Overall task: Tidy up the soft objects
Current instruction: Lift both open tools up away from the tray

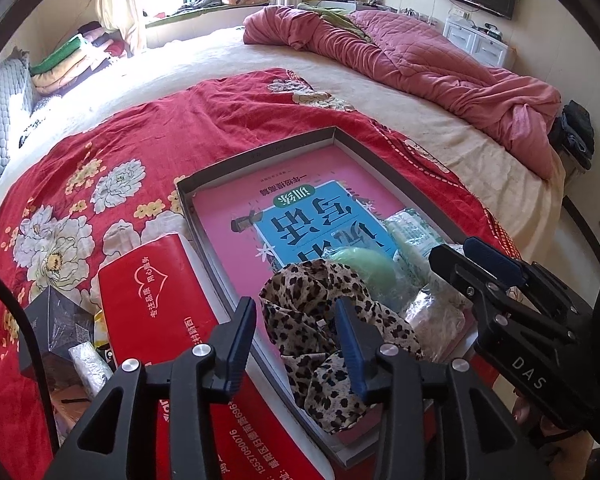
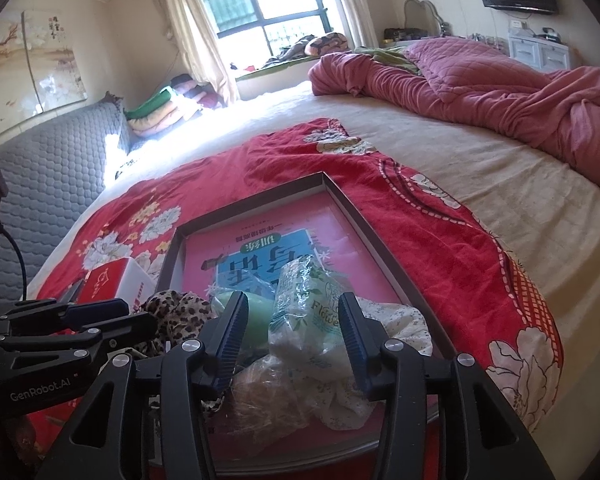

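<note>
A shallow grey tray (image 1: 260, 152) lined with a pink book lies on the red floral cloth; it also shows in the right wrist view (image 2: 380, 236). In its near end lie a leopard-print cloth (image 1: 300, 308), a pale green soft piece (image 1: 364, 268), a clear tissue pack (image 2: 312, 312) and a white floral cloth (image 2: 400, 320). My left gripper (image 1: 296, 336) is open above the leopard cloth, holding nothing. My right gripper (image 2: 292, 332) is open with its fingers either side of the tissue pack, not closed on it. The right gripper also shows in the left wrist view (image 1: 480, 264).
A red box (image 1: 156, 300) lies left of the tray, with a dark box (image 1: 56, 324) and small packets beside it. A pink quilt (image 1: 420, 60) is bunched on the far right of the bed. Folded blankets (image 2: 160, 108) and a grey headboard (image 2: 48, 176) stand at left.
</note>
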The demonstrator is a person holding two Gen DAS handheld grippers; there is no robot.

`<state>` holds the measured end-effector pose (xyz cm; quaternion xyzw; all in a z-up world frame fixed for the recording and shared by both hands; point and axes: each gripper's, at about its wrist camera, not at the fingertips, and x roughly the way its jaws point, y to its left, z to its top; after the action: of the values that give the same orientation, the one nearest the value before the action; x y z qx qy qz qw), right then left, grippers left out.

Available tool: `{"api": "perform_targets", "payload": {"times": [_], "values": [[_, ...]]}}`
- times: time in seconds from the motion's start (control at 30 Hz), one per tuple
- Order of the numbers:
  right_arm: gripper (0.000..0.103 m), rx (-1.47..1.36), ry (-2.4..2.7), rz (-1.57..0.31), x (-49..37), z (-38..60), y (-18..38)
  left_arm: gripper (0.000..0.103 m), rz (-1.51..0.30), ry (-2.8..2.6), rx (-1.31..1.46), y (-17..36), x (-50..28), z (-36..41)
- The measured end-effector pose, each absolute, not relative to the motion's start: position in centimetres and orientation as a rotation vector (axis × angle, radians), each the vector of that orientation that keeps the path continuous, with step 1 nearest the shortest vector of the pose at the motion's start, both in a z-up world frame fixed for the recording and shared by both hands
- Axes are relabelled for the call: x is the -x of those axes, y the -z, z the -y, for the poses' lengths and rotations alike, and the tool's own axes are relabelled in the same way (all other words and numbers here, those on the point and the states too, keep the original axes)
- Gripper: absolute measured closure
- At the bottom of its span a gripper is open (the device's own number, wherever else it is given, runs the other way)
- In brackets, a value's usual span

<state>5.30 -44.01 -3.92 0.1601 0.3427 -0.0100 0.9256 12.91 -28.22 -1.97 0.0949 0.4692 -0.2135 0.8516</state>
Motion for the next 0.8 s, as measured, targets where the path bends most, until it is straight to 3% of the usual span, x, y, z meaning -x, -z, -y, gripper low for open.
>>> {"api": "perform_targets", "payload": {"times": [0.33, 0.8], "values": [[0.046, -0.297, 0.063, -0.682, -4.9, 44.1, 3.4, 0.047, -0.964, 0.437, -0.191, 0.7, -12.5, 27.6], [0.039, -0.281, 0.165, -0.653, -3.5, 44.9, 2.2, 0.045, -0.914, 0.425, -0.173, -1.2, -11.1, 25.9]]}}
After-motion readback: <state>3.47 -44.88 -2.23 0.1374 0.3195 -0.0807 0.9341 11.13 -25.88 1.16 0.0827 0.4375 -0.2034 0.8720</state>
